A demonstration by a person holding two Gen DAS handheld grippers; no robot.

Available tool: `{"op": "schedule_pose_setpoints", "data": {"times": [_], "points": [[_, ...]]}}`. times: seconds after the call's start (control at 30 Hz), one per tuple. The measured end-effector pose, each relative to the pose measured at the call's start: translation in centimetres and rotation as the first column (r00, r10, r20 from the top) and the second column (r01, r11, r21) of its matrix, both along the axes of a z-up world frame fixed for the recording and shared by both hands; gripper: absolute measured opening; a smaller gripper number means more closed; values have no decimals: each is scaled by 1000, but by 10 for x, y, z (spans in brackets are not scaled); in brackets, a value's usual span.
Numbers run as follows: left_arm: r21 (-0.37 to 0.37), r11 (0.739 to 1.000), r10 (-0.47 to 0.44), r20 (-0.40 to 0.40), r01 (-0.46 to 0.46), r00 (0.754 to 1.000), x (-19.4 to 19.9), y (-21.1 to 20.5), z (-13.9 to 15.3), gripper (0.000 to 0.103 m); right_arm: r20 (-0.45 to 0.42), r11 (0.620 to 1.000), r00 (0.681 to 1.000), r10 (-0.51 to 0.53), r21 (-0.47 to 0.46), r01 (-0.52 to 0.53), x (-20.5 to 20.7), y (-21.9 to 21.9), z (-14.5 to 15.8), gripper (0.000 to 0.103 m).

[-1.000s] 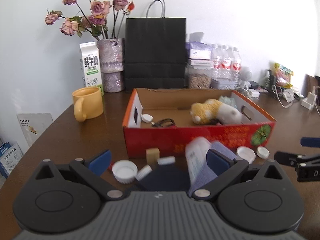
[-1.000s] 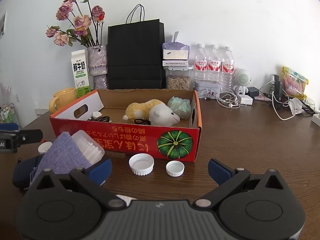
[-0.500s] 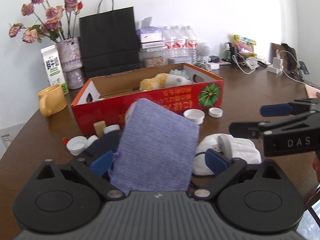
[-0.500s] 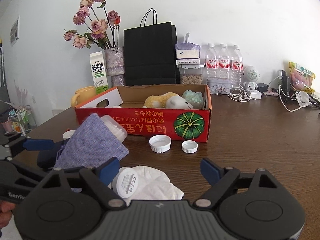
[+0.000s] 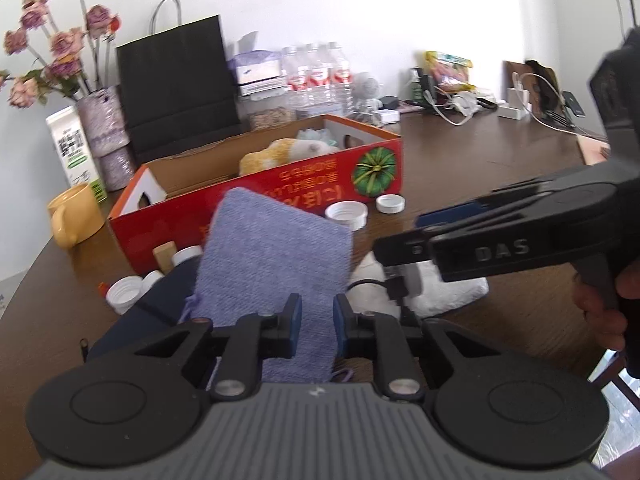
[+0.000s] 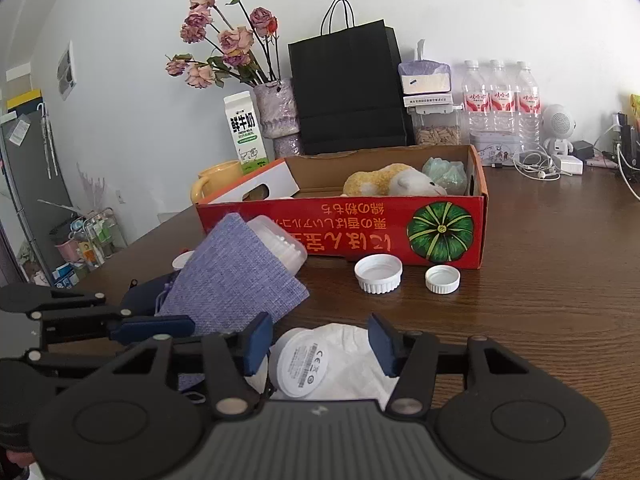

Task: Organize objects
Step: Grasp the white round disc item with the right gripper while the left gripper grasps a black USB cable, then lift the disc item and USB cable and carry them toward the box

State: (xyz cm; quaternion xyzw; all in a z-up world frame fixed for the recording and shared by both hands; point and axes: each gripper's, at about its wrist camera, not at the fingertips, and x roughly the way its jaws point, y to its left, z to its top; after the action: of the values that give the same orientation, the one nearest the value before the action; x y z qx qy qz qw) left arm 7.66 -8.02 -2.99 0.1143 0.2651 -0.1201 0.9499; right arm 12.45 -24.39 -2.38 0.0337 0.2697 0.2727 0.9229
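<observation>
A purple woven pouch (image 5: 272, 256) with a clear plastic tub (image 6: 280, 240) sticking out of its top lies tilted in front of the red cardboard box (image 5: 256, 196). My left gripper (image 5: 316, 320) is closing, and its pads pinch the pouch's near edge. Beside it lies a white cloth bundle (image 6: 340, 360) holding a round white device (image 6: 302, 364). My right gripper (image 6: 320, 344) straddles that bundle with its jaws closing, and the pads stand at its sides without clearly pressing. In the left wrist view the right gripper (image 5: 408, 232) reaches in over the bundle (image 5: 452, 292).
The box holds a plush toy (image 6: 392, 184) and a green bag. Two white caps (image 6: 378, 272) (image 6: 442, 279) lie before it, and more caps and a navy pouch (image 5: 160, 304) sit left. A yellow mug (image 5: 76, 216), milk carton, vase, black bag (image 6: 348, 88) and bottles stand behind.
The left gripper swung right over the purple pouch and went from wide open to pinching it. The right gripper sank toward the white bundle and its jaws narrowed around it.
</observation>
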Motion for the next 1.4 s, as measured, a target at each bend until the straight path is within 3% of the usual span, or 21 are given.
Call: {"op": "schedule_pose_setpoints", "data": {"times": [0.2,0.6,0.73,1.03,1.27,1.33,1.4], "points": [[5,997,-76,-28,76,997,4,-17,-7,16,-37,999,999,21,29,-20,4,0,-8,26],[-126,984,-144,-117,129,983,15,-20,-10,18,-63,999,998,1,48,2,2,1,-12,25],[-138,983,-141,-132,122,981,22,-24,-14,18,-72,999,997,-8,51,12,1,2,-14,24],[-204,974,-134,-156,101,979,29,-24,-19,31,-90,997,996,-22,68,28,1,2,-17,22],[-216,974,-94,-122,66,988,22,-20,-11,50,-120,988,991,-51,136,67,-1,1,-14,22],[-205,978,-72,-123,45,990,23,-19,-10,50,-121,985,991,-51,155,70,-2,4,-12,21],[-213,977,-57,-148,25,987,26,-14,-13,39,-116,986,992,-46,157,64,-2,8,-10,21]]}}
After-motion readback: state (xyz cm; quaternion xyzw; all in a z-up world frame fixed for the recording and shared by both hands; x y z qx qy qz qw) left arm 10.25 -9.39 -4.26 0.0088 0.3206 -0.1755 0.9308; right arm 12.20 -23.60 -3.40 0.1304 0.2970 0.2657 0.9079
